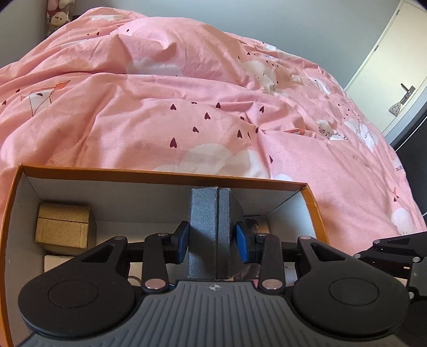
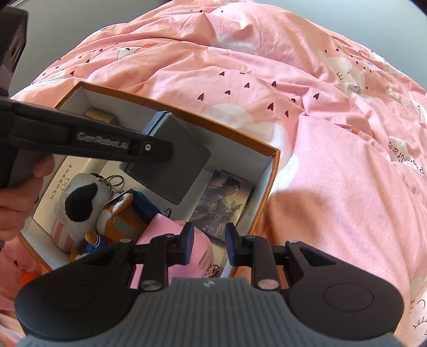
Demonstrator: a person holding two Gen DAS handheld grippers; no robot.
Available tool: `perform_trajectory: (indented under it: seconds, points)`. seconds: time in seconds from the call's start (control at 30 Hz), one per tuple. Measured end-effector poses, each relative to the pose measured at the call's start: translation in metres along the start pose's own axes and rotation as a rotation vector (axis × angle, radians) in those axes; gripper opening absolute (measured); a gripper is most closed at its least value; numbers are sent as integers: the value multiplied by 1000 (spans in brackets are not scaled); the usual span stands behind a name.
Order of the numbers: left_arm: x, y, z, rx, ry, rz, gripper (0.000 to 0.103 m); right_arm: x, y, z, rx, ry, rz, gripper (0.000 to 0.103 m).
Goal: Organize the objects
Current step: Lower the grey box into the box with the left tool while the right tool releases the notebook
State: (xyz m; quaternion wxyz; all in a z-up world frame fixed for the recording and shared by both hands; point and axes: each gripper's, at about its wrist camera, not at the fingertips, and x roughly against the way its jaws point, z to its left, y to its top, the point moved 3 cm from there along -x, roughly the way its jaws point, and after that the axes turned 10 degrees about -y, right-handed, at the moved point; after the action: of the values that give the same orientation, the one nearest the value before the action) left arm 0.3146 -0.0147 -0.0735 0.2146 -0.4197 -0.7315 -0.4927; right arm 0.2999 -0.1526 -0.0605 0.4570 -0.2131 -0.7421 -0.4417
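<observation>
An orange-rimmed cardboard box (image 1: 165, 173) with a white inside sits on the bed; it also shows in the right wrist view (image 2: 269, 170). My left gripper (image 1: 212, 241) is shut on a dark grey textured box (image 1: 210, 229) and holds it upright over the open box; the grey box (image 2: 173, 157) also shows in the right wrist view. My right gripper (image 2: 208, 244) is open and empty above the box's near right corner. Inside lie a gold box (image 1: 64, 229), plush toys (image 2: 80, 200) with keyrings, a picture card (image 2: 226, 200) and a pink item (image 2: 165, 229).
A pink duvet (image 1: 186, 93) with hearts and clouds covers the bed around the box. A plush toy (image 1: 57, 18) sits at the far left corner by the wall. A white door (image 1: 395, 66) stands at the right.
</observation>
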Motion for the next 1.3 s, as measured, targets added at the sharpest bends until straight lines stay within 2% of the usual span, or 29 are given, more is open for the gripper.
perform_trajectory:
  seconds: [0.2, 0.3, 0.57, 0.67, 0.73, 0.8, 0.87, 0.97, 1.07, 1.13, 1.17, 1.3]
  points:
    - [-20, -6, 10, 34, 17, 57, 42, -3, -1, 0, -5, 13, -7, 26]
    - [-28, -8, 18, 94, -32, 62, 42, -6, -1, 0, -6, 15, -9, 27]
    - [-35, -9, 31, 172, -59, 73, 43, -14, 1, 2, -2, 13, -2, 27]
    - [-33, -8, 30, 132, -8, 88, 48, -16, 1, 2, -4, 15, 1, 27]
    - [-31, -8, 27, 95, 21, 97, 59, -16, 1, 3, -4, 11, 0, 27]
    - [-30, -9, 27, 74, 57, 125, 59, -15, 1, 3, 0, 10, -1, 27]
    - [-32, -11, 28, 61, 80, 149, 58, -15, 1, 4, 2, 10, -1, 27]
    - [-37, -15, 34, 66, 106, 187, 47, -15, 2, 6, 5, 14, -2, 27]
    - [-39, -17, 38, 100, 61, 187, 43, -15, 2, 7, 11, 18, -4, 27]
    - [-41, -16, 38, 111, 23, 193, 34, -16, 2, 8, 15, 19, -1, 27]
    - [-43, -17, 37, 126, -3, 203, 33, -17, 3, 8, 17, 18, 0, 27]
    - [-44, -17, 33, 125, 6, 182, 33, -21, 3, 8, 15, 19, 7, 27]
